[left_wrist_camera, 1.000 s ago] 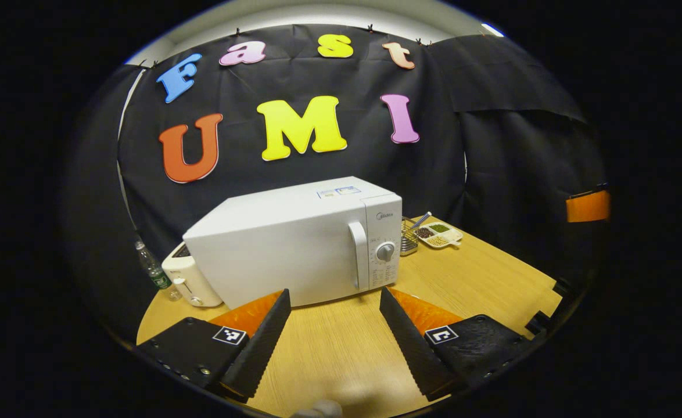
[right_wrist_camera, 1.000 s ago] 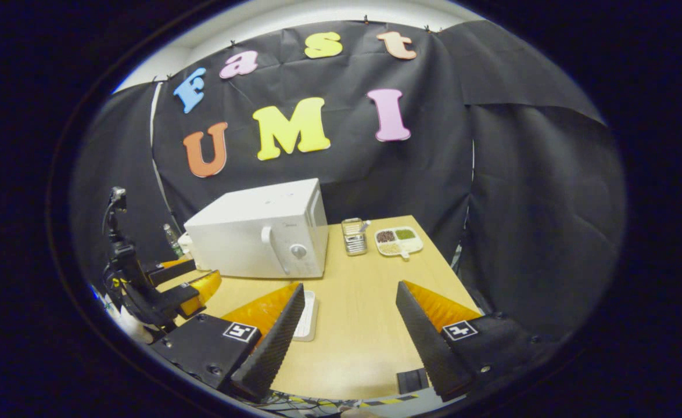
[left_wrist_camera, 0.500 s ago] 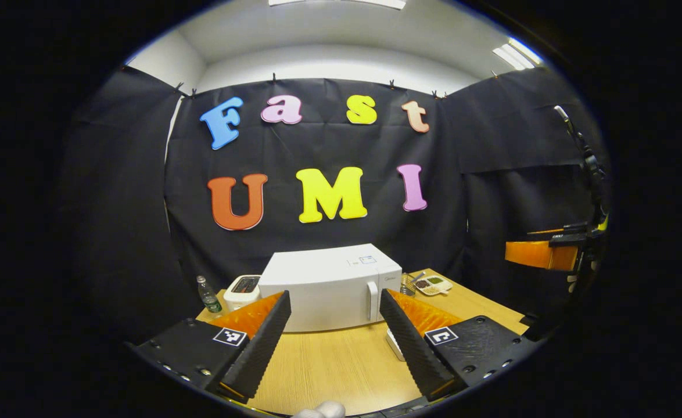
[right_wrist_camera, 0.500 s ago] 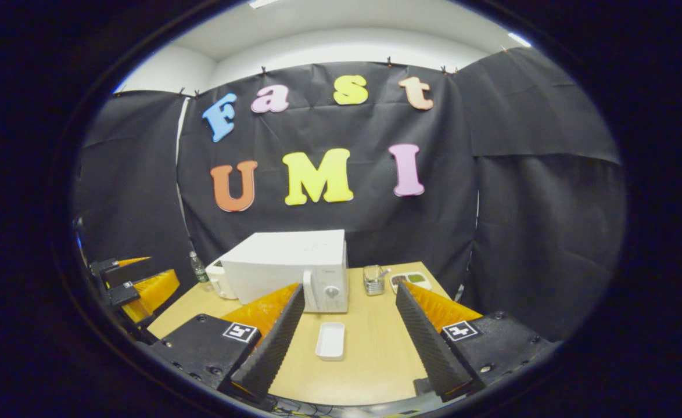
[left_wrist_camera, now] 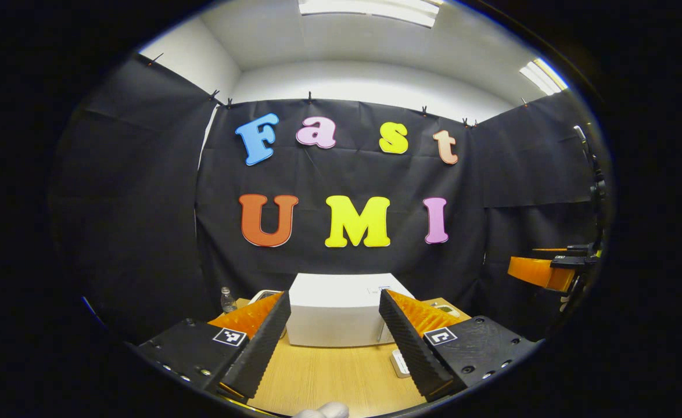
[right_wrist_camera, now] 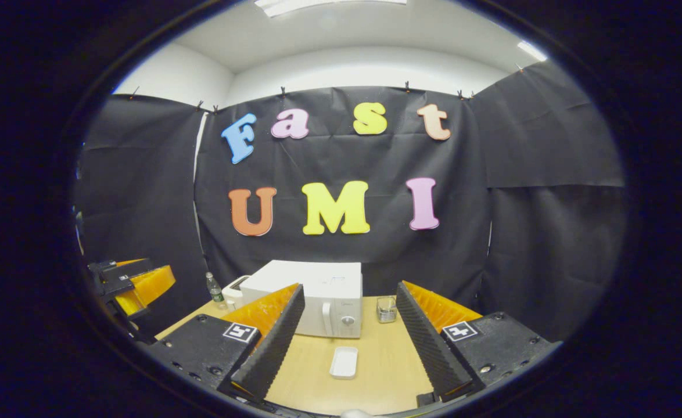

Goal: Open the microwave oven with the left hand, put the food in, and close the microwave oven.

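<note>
- Left gripper view: left gripper [left_wrist_camera: 334,337] spread wide, holding nothing. The microwave oven [left_wrist_camera: 341,310] sits straight ahead between its fingers, well apart, door shut. A small white food tray [left_wrist_camera: 399,363] lies on the tabletop [left_wrist_camera: 323,380] just inside the right-hand finger, mostly hidden. The right gripper [left_wrist_camera: 541,271] is far off to the right.
- Right gripper view: right gripper [right_wrist_camera: 347,342] also wide and empty. The tray [right_wrist_camera: 344,362] lies between its fingers, nearer than the oven [right_wrist_camera: 312,296]. The door handle [right_wrist_camera: 327,319] stands upright, left of the dial. The left gripper [right_wrist_camera: 137,284] is well off to the left.
- Judgement: the step in hand is the left-hand approach to the handle. Bring the fingers level with the handle's middle, straddle it, close, then pull along the door's arc; hinge probably on the far side from the handle, the view being too small to confirm.
- Keep the right gripper clear of the door swing.
</note>
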A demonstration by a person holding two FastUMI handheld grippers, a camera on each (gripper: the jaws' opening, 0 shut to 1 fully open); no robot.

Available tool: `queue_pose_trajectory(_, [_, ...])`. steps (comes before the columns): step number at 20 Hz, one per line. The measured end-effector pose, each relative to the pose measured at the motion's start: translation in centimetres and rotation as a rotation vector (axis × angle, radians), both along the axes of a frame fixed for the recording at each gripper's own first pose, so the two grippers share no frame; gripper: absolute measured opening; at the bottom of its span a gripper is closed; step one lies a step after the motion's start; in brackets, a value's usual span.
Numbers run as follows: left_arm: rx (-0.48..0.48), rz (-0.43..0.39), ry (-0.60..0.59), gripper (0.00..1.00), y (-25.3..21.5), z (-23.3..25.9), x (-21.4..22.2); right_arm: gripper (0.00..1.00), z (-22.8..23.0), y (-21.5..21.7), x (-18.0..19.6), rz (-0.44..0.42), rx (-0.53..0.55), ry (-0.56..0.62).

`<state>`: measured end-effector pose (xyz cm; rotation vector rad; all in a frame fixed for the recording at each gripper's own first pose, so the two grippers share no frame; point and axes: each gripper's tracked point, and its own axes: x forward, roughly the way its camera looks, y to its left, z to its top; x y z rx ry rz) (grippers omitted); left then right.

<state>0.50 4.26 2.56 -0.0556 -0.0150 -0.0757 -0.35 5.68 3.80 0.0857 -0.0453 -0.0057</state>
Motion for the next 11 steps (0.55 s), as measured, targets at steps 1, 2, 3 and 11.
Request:
queue_pose_trajectory(1, [-0.005,0.001,-0.009,0.95,0.1,0.5,-0.1,0.9,0.3,0.1,0.0,0.002,-0.001,-0.004])
queue_pose_trajectory(2, [-0.011,0.003,-0.011,0.94,0.2,1.0,-0.1,0.9,0.4,0.1,-0.2,0.003,-0.004,-0.006])
queue_pose_trajectory(3, [-0.019,0.003,-0.013,0.92,0.3,1.4,-0.2,0.9,0.6,0.0,-0.3,0.001,-0.007,-0.009])
queue_pose_trajectory(11, [-0.022,-0.02,-0.032,0.92,-0.2,2.8,0.2,0.9,2.0,-0.5,-0.8,-0.018,-0.008,-0.037])
